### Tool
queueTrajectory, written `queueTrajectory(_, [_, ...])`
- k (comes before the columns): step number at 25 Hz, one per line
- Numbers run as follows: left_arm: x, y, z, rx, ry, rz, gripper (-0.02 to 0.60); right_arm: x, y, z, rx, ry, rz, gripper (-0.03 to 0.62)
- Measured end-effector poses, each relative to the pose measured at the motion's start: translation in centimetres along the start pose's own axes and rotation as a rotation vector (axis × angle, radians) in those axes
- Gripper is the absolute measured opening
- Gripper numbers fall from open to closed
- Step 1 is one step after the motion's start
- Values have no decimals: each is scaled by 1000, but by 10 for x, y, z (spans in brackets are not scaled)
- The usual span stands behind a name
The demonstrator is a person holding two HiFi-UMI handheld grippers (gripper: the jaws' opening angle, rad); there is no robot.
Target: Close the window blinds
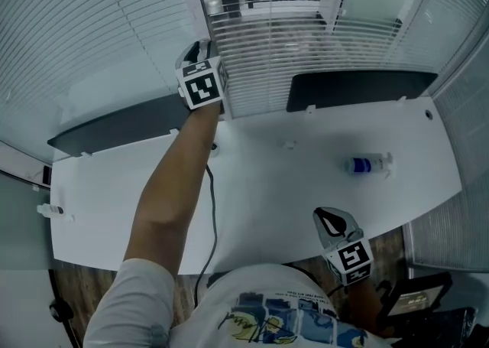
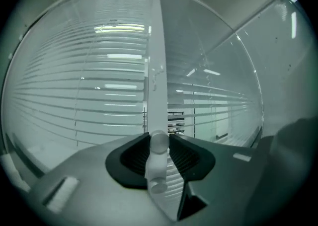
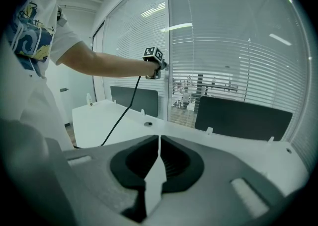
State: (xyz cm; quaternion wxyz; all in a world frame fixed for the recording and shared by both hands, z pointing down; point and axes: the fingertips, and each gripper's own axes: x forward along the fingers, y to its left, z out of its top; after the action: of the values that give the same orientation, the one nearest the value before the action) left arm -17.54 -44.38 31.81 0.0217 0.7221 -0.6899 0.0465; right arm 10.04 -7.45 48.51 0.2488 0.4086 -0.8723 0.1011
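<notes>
The right tongs (image 1: 331, 220) are held low at the lower right of the head view, over the near edge of the white worktop (image 1: 267, 186). In the right gripper view the right tongs (image 3: 159, 139) are seen with their jaws drawn together and nothing between them.

Further up the worktop, right of centre, a clear bottle (image 1: 368, 164) with a blue label is laid on its side. A dark cable (image 1: 208, 209) is run along under the outstretched left arm (image 1: 172, 193).

At the far edge two dark panels (image 1: 359, 88) are stood upright.

Beyond them, at upper centre-left, the left tongs (image 1: 197, 50) are raised to the window. In the left gripper view the left tongs (image 2: 159, 143) are clamped on a white wand (image 2: 158, 168) with a rounded knob, both pads pressed to its sides. The wand is set upright in the frame, and a pale strip is carried on above it in line. Whether that strip is the wand's shaft or the window post cannot be told.

The blinds (image 1: 306, 44) are hung over the glass along the whole top of the head view. Their white slats (image 2: 99, 96) are run level, long axis left to right. The slats are tilted open, and gaps are left between them. A lit room is seen through the gaps at the centre.
</notes>
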Motion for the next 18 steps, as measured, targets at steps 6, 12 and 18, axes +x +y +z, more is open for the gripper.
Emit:
queueTrajectory(6, [0, 4, -1, -177, 10, -14, 130, 0, -1, 0, -4, 0, -2, 6])
queueTrajectory(12, [1, 3, -3, -128, 28, -25, 135, 0, -1, -1, -3, 1, -5, 6])
queueTrajectory(18, [3, 3, -2, 124, 34, -3, 153, -1, -4, -3, -3, 7, -11, 6])
